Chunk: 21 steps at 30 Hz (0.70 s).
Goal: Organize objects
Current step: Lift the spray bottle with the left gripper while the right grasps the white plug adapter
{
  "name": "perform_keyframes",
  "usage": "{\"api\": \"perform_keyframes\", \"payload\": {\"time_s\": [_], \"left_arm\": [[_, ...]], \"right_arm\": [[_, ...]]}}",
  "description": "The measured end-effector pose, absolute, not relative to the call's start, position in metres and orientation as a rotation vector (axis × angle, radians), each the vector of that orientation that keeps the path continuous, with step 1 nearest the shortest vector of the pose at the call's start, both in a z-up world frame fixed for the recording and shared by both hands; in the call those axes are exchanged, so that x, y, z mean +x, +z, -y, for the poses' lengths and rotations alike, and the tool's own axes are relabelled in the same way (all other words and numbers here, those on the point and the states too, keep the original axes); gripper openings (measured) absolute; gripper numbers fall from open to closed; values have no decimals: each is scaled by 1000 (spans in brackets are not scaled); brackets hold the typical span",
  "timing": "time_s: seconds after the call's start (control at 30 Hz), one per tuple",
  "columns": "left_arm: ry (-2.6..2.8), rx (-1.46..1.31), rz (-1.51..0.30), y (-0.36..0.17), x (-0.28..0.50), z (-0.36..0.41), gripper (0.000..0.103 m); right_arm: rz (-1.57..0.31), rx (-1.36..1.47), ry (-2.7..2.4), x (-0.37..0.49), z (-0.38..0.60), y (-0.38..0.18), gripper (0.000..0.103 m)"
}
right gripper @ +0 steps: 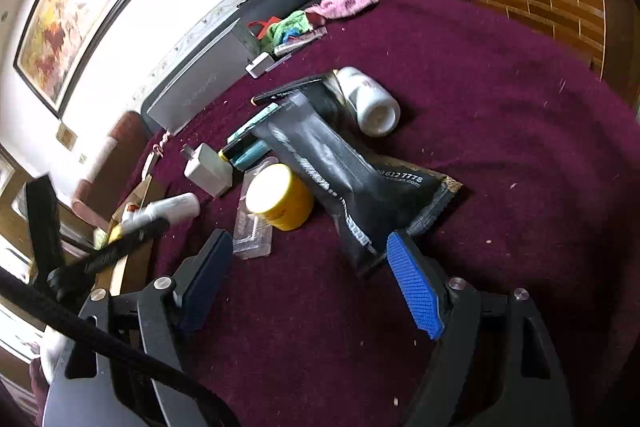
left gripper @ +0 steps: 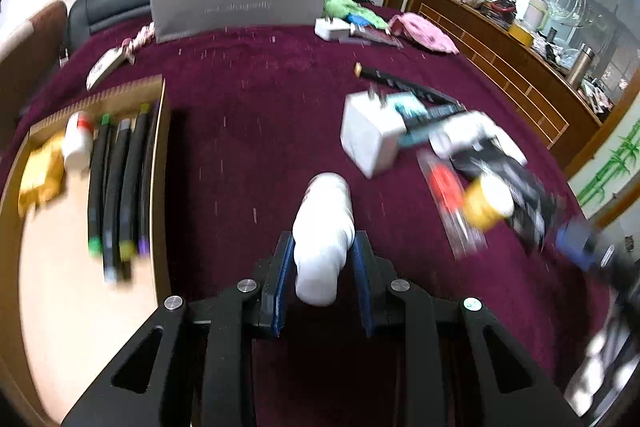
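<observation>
My left gripper (left gripper: 324,241) is shut on a white plastic bottle (left gripper: 324,227), held above the maroon cloth (left gripper: 248,131). To its left lies a wooden tray (left gripper: 60,287) with several markers (left gripper: 120,187), a small red-capped white bottle (left gripper: 78,143) and a yellow item (left gripper: 40,179). To the right is a blurred pile: white charger (left gripper: 372,135), yellow jar (left gripper: 486,203), black packet (left gripper: 508,179). My right gripper (right gripper: 306,247) stands open over the cloth with nothing between its fingers, just before the black packet (right gripper: 340,179), the yellow jar (right gripper: 280,201) and a clear pack (right gripper: 254,235).
A second white bottle (right gripper: 368,103) lies on its side behind the packet. A grey box (left gripper: 240,1), another charger (left gripper: 332,27), and green and pink cloths (left gripper: 424,31) sit at the far edge. A wooden cabinet (left gripper: 500,67) runs along the right.
</observation>
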<state>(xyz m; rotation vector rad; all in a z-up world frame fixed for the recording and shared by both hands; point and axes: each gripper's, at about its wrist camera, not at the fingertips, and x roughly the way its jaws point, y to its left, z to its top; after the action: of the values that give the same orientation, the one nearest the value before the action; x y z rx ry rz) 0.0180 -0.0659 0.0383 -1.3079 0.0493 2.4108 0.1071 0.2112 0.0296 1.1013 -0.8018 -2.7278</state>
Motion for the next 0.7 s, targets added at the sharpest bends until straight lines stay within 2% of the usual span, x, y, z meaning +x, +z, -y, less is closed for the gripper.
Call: {"api": "perform_keyframes", "payload": {"time_s": [0.13, 0.27, 0.4, 0.5, 0.53, 0.63, 0.7], "left_arm": [[2353, -1376, 46, 20, 28, 74, 24], [2347, -1360, 91, 20, 29, 71, 24], [2349, -1363, 70, 20, 23, 65, 25], [2347, -1360, 84, 21, 15, 62, 30], [2351, -1355, 82, 20, 14, 60, 32], [2366, -1325, 87, 19, 13, 57, 34], [2378, -1286, 42, 19, 17, 54, 34]], "right_arm": [[640, 1043, -2678, 93, -177, 64, 81], [360, 1195, -2639, 36, -125, 58, 81], [252, 1267, -2629, -1, -96, 47, 78], [200, 1311, -2628, -25, -81, 40, 74], [174, 1330, -2631, -32, -77, 37, 72], [158, 1402, -2594, -51, -72, 26, 44], [152, 1445, -2576, -58, -71, 19, 36]]}}
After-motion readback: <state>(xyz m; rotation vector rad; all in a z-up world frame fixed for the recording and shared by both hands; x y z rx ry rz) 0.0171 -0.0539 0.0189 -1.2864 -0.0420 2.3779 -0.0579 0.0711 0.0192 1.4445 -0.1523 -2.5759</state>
